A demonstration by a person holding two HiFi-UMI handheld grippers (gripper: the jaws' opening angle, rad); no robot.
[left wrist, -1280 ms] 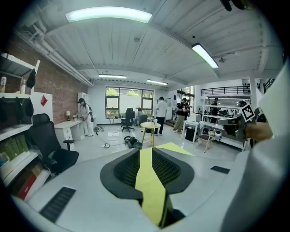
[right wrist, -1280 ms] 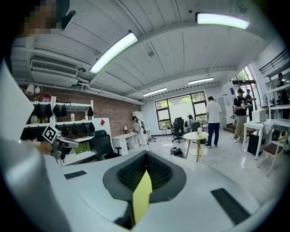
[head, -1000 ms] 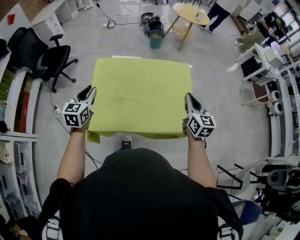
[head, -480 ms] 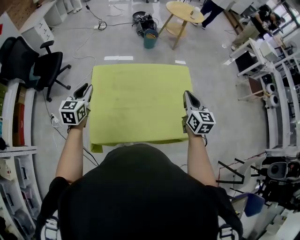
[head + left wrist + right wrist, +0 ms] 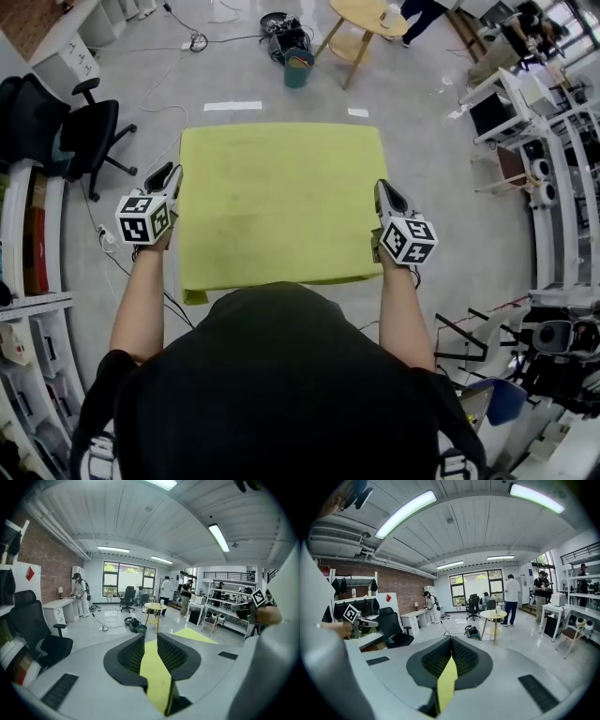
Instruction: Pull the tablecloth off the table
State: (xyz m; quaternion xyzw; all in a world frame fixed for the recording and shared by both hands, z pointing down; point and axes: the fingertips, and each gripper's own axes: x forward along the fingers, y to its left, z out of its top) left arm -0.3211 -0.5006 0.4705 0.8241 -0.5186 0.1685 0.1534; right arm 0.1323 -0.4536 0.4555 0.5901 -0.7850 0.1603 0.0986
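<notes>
A yellow-green tablecloth [image 5: 281,202] lies spread over the table in front of me and hides the tabletop. Its near edge hangs down by my body. My left gripper [image 5: 169,172] is at the cloth's left edge, and in the left gripper view [image 5: 150,639] a strip of cloth [image 5: 157,677] runs between the jaws, which are closed on it. My right gripper [image 5: 382,186] is at the right edge. In the right gripper view [image 5: 451,641] the jaws are pinched shut on a thin fold of cloth [image 5: 446,684].
A black office chair [image 5: 56,122] stands left of the table. A teal bin [image 5: 298,70] and a round wooden table [image 5: 370,17] stand beyond it. White tape [image 5: 232,105] marks the floor past the far edge. Shelves line the left, desks and people the right.
Both grippers have drawn back toward my body with the cloth's side edges. The cloth's far edge has come away from the white tape mark on the floor.
</notes>
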